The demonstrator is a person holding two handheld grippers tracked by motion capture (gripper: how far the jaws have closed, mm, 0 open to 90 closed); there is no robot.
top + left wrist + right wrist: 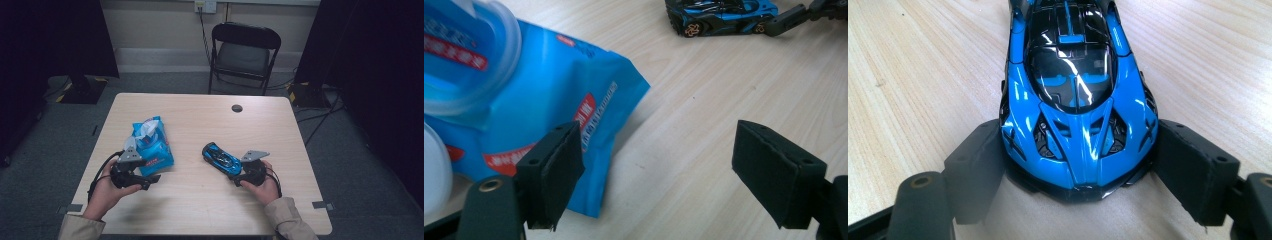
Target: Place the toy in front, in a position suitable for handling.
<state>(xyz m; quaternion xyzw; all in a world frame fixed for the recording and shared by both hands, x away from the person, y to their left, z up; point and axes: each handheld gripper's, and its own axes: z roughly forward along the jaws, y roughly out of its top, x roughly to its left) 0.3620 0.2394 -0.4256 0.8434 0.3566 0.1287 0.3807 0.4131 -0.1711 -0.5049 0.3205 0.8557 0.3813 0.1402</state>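
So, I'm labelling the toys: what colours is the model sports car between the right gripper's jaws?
Glossy blue model sports car with black roof and trim, clearest in the right gripper view.

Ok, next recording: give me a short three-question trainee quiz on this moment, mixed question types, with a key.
1. True or false: the right gripper has its two pads against the sides of the blue toy car.
2. Multiple choice: what lies beside the left gripper? A) a red mug B) a blue wipes pack C) a glass bowl
3. Short answer: is anything between the pads of the left gripper, seen from its own view?

Key
1. True: the car's end sits between the pads, touching both.
2. B
3. No: only bare table lies between them; the pack sits off to one side, behind one pad.
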